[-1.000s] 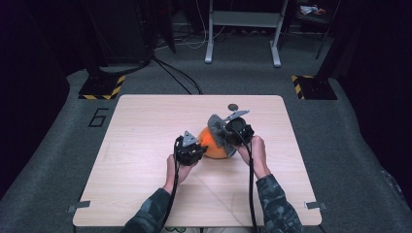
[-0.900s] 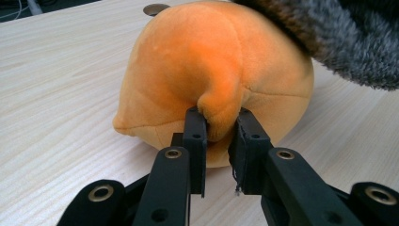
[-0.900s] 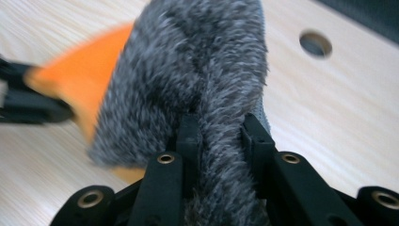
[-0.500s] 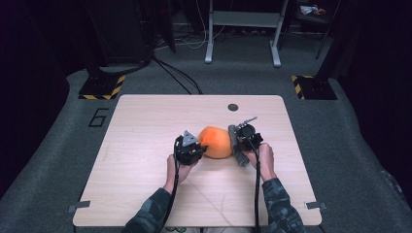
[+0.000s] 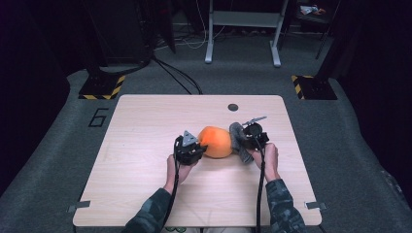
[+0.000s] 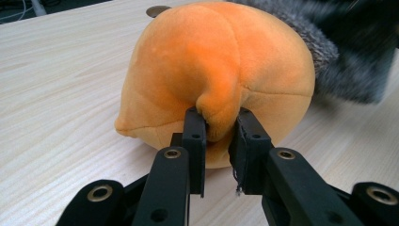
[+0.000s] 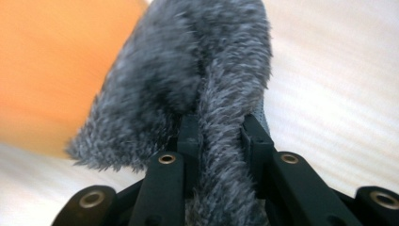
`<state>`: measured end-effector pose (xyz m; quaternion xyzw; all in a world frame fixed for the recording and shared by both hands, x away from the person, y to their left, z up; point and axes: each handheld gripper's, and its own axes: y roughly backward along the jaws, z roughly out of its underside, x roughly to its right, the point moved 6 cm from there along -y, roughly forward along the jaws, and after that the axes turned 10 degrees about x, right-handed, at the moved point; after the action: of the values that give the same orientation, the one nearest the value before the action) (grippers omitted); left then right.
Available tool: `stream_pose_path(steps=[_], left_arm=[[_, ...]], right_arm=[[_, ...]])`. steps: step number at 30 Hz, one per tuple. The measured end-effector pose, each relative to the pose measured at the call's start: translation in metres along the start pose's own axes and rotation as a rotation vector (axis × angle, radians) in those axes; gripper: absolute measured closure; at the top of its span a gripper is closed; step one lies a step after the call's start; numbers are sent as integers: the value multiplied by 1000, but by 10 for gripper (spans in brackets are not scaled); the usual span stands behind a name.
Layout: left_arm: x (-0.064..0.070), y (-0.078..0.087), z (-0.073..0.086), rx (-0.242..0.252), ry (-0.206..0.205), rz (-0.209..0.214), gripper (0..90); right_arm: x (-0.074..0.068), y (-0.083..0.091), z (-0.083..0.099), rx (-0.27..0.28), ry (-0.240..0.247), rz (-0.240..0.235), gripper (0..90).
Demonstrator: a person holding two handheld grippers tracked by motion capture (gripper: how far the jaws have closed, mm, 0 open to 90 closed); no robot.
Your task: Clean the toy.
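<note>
The orange plush toy [image 5: 215, 142] lies near the middle of the pale wooden worktop [image 5: 145, 126], with a grey furry piece [image 5: 237, 137] touching its right side. In the left gripper view the toy [image 6: 221, 61] rests on the wood and the grey fur [image 6: 339, 52] shows behind it at the upper right. The left claw [image 6: 217, 134] is closed on a small fold of the orange fabric, pinched between its 2 black jaws at the toy's near side; in the high view this claw [image 5: 190, 148] sits just left of the toy. The right claw [image 7: 219, 136] is closed on a ridge of the grey fur [image 7: 202, 70], with the orange body blurred at the left of that view. In the high view the right claw [image 5: 253, 137] sits just right of the grey piece. A small dark round hole [image 5: 233, 107] lies in the worktop beyond the toy.
</note>
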<state>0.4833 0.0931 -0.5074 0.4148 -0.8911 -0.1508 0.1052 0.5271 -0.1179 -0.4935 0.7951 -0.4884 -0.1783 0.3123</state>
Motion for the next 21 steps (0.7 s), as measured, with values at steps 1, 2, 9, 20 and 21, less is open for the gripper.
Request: stream_pose_path(steps=[1,2,9,20,21], left_arm=[[0,0,0,0,0,0,767],[0,0,0,0,0,0,767],[0,-1,-1,7,2,-4,759],[-9,1,1,4,-35,37,593],[-10,1,2,-2,-46,38,553]], right_arm=[[0,0,0,0,0,0,736],[-4,15,-12,57,7,-1,736],[-31,38,-35,130,69,-65,735],[-39,10,-25,58,96,-39,735],[-38,9,-25,56,99,-38,735]])
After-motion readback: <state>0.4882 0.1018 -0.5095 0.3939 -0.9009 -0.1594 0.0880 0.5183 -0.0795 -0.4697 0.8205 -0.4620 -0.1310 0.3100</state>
